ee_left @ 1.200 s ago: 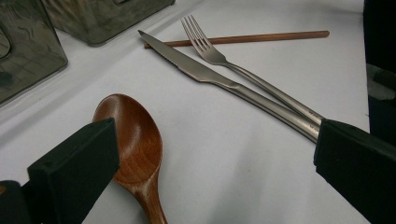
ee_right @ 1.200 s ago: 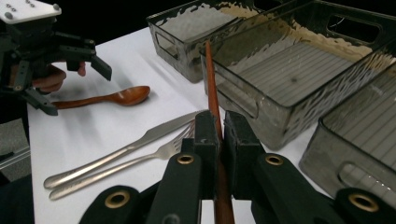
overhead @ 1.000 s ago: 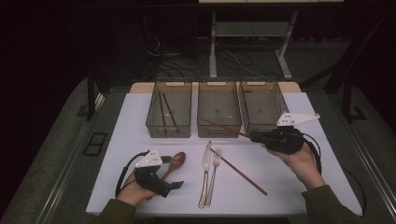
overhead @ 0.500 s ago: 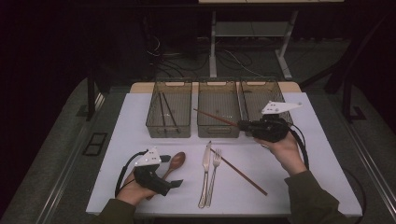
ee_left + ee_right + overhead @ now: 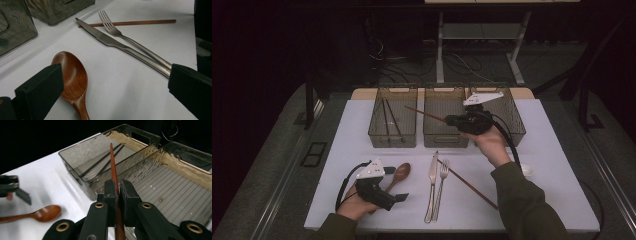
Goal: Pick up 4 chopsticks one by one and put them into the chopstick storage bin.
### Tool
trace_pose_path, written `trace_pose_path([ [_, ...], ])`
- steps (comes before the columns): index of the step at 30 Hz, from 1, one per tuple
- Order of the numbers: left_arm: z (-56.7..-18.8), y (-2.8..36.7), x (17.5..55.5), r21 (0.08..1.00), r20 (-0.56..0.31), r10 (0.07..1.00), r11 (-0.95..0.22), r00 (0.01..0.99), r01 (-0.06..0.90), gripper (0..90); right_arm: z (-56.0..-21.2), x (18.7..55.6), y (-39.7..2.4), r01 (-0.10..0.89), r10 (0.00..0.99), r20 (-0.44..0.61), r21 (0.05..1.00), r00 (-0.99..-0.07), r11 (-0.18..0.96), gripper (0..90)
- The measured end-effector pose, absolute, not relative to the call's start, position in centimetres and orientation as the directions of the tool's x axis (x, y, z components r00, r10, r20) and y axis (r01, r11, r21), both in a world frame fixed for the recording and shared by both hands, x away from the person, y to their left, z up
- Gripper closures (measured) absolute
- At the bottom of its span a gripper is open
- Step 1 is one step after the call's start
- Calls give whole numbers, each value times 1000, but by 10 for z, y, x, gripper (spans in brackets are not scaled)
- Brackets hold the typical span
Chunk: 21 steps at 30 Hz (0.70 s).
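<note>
My right gripper [image 5: 450, 120] hangs over the middle bin [image 5: 445, 140], shut on a brown chopstick [image 5: 424, 113] whose tip points left toward the left bin [image 5: 392, 141]. In the right gripper view the pads [image 5: 110, 191] pinch that chopstick [image 5: 113, 162] above the left bin [image 5: 75, 173], where two black chopsticks [image 5: 103, 163] lie. My left gripper [image 5: 396, 184] rests open on the table by a wooden spoon [image 5: 400, 173]. Seen along its jaws, the spoon bowl [image 5: 71, 75] lies beside the left jaw, and my left gripper [image 5: 115, 91] holds nothing.
A knife [image 5: 432, 182] and fork [image 5: 441, 180] lie side by side at the table's front middle, with a second brown chopstick [image 5: 469, 185] slanting to their right. The right bin [image 5: 513, 127] stands at the back right. A small white round object [image 5: 526, 170] sits by the right forearm.
My right gripper has carried the brown chopstick left and toward the back, from the right bin's front to over the middle bin. The left hand has stayed put.
</note>
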<state>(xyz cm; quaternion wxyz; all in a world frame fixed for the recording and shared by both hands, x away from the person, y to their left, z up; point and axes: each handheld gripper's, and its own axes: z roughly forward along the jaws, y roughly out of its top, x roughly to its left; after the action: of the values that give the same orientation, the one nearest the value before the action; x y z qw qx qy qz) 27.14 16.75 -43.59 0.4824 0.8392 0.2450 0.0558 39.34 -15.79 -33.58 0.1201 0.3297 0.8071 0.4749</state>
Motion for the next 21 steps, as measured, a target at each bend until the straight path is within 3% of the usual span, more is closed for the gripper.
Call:
trace_pose_path([
  [21, -434, 168, 271, 839, -130, 455, -423, 881, 343, 0, -350, 446, -87, 463, 693, 104, 812, -713, 354, 843],
])
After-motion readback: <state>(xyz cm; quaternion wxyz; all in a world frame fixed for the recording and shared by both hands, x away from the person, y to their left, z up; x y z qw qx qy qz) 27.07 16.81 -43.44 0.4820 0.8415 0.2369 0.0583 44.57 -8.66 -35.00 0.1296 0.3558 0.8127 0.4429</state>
